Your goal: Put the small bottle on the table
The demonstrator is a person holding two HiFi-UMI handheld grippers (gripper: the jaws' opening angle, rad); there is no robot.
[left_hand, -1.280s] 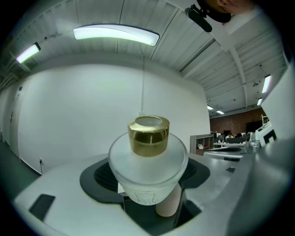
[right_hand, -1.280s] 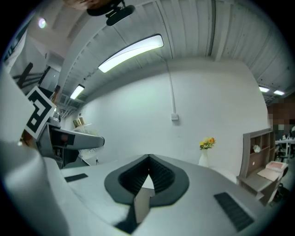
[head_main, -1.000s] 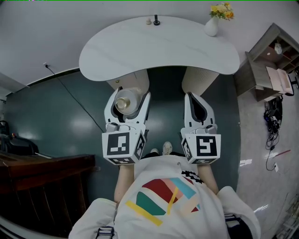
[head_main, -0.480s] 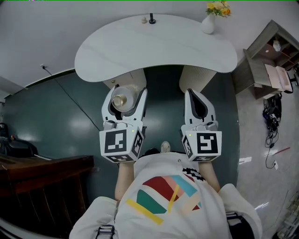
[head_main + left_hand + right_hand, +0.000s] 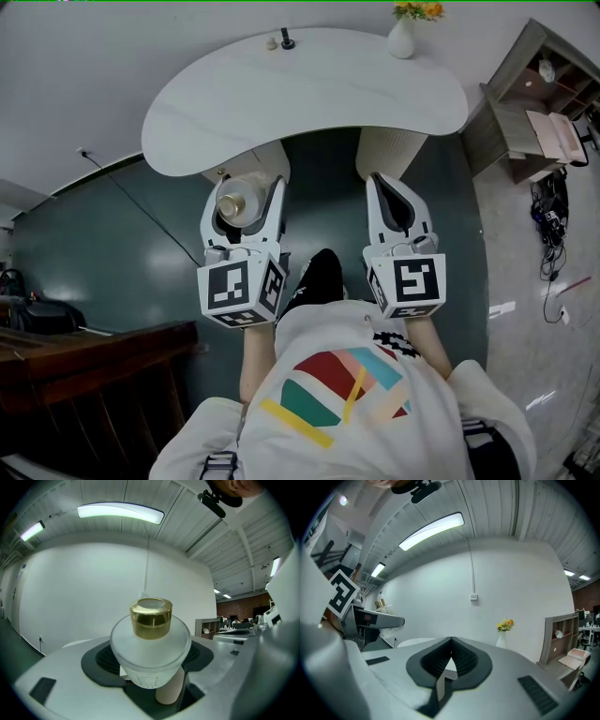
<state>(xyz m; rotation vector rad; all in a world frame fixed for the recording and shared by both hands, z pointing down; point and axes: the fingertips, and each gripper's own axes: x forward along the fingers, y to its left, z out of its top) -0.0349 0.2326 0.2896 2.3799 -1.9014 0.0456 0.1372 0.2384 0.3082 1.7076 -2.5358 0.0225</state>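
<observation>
A small frosted bottle [image 5: 151,656] with a gold cap [image 5: 228,204] sits upright between the jaws of my left gripper [image 5: 246,192], which is shut on it. In the head view the bottle [image 5: 244,197] hangs just short of the near edge of the white curved table [image 5: 309,94]. My right gripper [image 5: 392,192] is held beside it at the same height, shut with nothing in it; in the right gripper view its dark pads [image 5: 457,660] meet.
On the table's far edge stand a white vase with yellow flowers [image 5: 402,36] and two small items [image 5: 281,41]. The table rests on two pale legs [image 5: 386,155]. A wooden shelf unit [image 5: 525,103] stands at the right, dark furniture [image 5: 84,356] at the lower left.
Both grippers and the bottle have come nearer to the table's near edge. The left gripper is still shut on the bottle.
</observation>
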